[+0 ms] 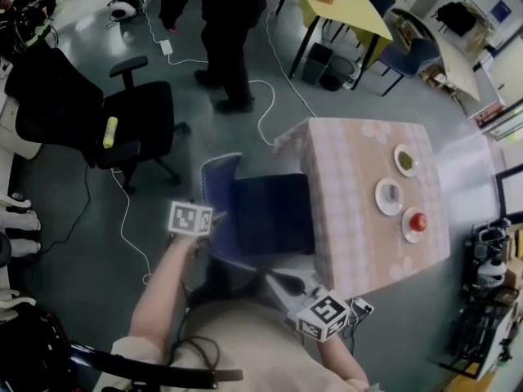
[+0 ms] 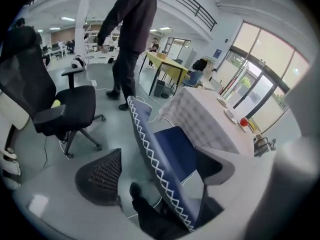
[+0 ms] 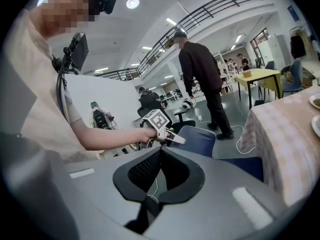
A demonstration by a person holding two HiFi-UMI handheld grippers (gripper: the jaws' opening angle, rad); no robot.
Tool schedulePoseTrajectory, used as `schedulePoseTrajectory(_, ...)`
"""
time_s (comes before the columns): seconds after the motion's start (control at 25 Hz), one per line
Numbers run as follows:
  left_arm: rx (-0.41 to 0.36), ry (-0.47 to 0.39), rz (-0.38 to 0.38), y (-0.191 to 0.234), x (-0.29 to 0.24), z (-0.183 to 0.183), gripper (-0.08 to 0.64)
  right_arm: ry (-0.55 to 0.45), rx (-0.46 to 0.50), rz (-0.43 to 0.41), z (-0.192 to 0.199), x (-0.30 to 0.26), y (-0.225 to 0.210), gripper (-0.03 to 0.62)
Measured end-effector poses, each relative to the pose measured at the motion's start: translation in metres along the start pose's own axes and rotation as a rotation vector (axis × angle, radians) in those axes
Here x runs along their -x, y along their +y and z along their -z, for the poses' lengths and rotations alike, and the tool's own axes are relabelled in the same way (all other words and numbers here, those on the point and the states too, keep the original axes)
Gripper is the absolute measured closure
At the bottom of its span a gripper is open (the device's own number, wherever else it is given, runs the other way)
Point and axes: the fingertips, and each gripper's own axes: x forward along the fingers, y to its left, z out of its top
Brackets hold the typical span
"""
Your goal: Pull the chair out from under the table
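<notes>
The blue padded chair (image 1: 265, 211) with a grey-rimmed backrest stood at the near side of the square surface (image 1: 351, 178) draped in a pink checked cloth. Its seat was tucked partly beneath the cloth's hanging edge, and its backrest leaned away from the surface toward the person.

The left hand-held gripper (image 1: 214, 217) sat at the top of that backrest, at the corner farthest from the surface. The person's bare left forearm (image 1: 159, 284) stretched straight forward to reach it. In the left gripper view its jaws were spread wide and straddled the backrest's zigzag-stitched edge. Floor showed between the black mesh pad (image 2: 100, 176) and the backrest, so the jaws were not clamped on it.

The right hand-held gripper (image 3: 160, 151) was held low, close to the person's torso and just off the surface's near corner, with the arm bent. Its jaws were pressed together at the tips with nothing between them.

Three small white plates (image 1: 391, 194) lay in a row along the surface's far edge from the chair. A black wheeled office chair (image 1: 122, 121) stood well apart from the surface, beyond the blue chair. A person in dark clothes (image 1: 221, 23) stood on the grey floor past the surface's far corner.
</notes>
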Motion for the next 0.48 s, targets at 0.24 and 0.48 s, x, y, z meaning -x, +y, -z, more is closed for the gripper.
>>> schedulePoseTrajectory(0.24,0.069,0.073,0.009,0.005,-0.04,0.005,0.196,-0.008,-0.03,0.012,-0.004,-0.012,-0.012,0.578)
schedulePoseTrajectory(0.48,0.092,0.154,0.01,0.007,-0.051,0.015,0.368,-0.058,-0.045,0.043,-0.007,0.008,-0.019,0.578)
